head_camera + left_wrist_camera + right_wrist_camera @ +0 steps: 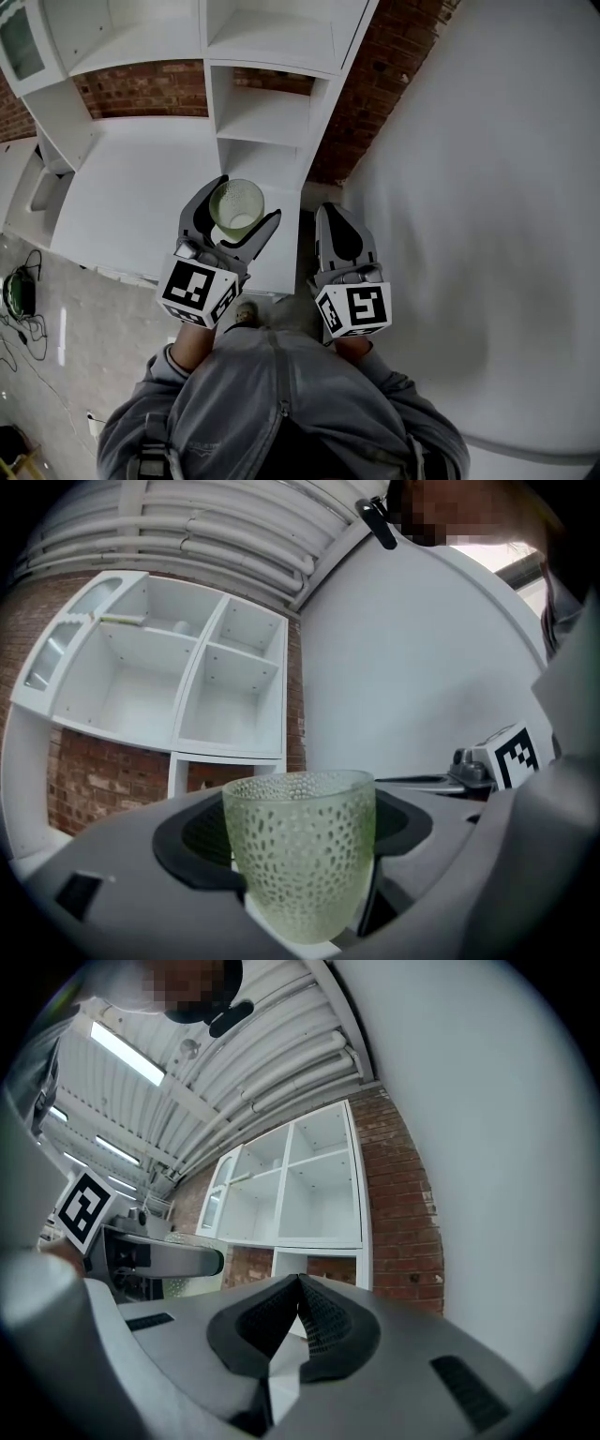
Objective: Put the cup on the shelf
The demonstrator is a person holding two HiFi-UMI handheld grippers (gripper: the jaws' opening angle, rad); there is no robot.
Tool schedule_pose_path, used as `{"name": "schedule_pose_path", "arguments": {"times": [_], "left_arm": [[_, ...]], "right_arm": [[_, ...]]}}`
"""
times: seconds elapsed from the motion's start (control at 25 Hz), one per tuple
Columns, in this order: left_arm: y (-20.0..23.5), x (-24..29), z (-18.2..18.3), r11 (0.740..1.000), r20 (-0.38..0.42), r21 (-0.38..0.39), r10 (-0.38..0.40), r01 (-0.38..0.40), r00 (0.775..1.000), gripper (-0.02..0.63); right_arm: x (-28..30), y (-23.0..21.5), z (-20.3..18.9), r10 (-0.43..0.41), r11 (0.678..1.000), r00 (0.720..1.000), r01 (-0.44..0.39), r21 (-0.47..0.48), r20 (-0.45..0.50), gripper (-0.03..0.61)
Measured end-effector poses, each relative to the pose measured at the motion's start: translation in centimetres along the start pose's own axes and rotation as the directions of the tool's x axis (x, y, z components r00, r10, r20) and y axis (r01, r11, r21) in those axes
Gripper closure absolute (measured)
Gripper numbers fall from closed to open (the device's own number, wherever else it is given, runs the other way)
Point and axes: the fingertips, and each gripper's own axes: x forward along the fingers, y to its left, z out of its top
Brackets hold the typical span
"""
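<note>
Head view looks down past the person's grey hooded top point(281, 403) to both tools held out in front at about the same level. The left gripper point(246, 202) is clamped on the cup point(236, 204), a pale green dimpled glass. Its jaws stand wide because the cup's body fills the gap, and the dark pads press on opposite sides of the wall. The grip sits low on the body with the mouth up and the rim clear, which looks meant to keep the cup upright and let its base meet a board first. The right gripper point(330, 214) is just beside it. Its jaws are pressed together with nothing between them, so it seems to be a spare hand kept clear of the cup.

Beyond the tools, well apart from the cup, stands the white shelf point(262, 117), whose open compartments are empty as far as can be seen, so any of them would take the cup. Behind it is the brick wall point(141, 89), and a plain white wall point(487, 187) runs along the right. The cup is in the air, not yet on any board.
</note>
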Motion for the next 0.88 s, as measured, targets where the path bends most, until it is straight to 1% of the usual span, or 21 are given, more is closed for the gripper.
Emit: {"name": "schedule_pose_path", "arguments": {"times": [0.4, 0.56, 0.72, 0.88], "left_arm": [[4.9, 4.5, -0.4, 0.995, -0.013, -0.002, -0.097, 0.097, 0.995, 0.221], [5.7, 5.8, -0.5, 0.991, -0.015, 0.001, -0.132, 0.132, 0.991, 0.221], [6.1, 7.1, -0.6, 0.988, -0.017, -0.005, -0.154, 0.154, 0.988, 0.221], [6.1, 8.2, -0.4, 0.986, -0.024, 0.006, -0.167, 0.167, 0.986, 0.221]], "right_arm": [[6.4, -0.6, -0.9, -0.066, 0.998, 0.998, 0.066, -0.004, -0.008, 0.551], [7.7, -1.1, -1.2, -0.092, 0.996, 0.996, 0.092, -0.005, -0.009, 0.551], [8.8, -1.6, -1.4, -0.1, 0.995, 0.995, 0.1, -0.006, -0.014, 0.551], [9.5, -2.4, -1.3, -0.1, 0.995, 0.995, 0.1, -0.008, -0.013, 0.551]]}}
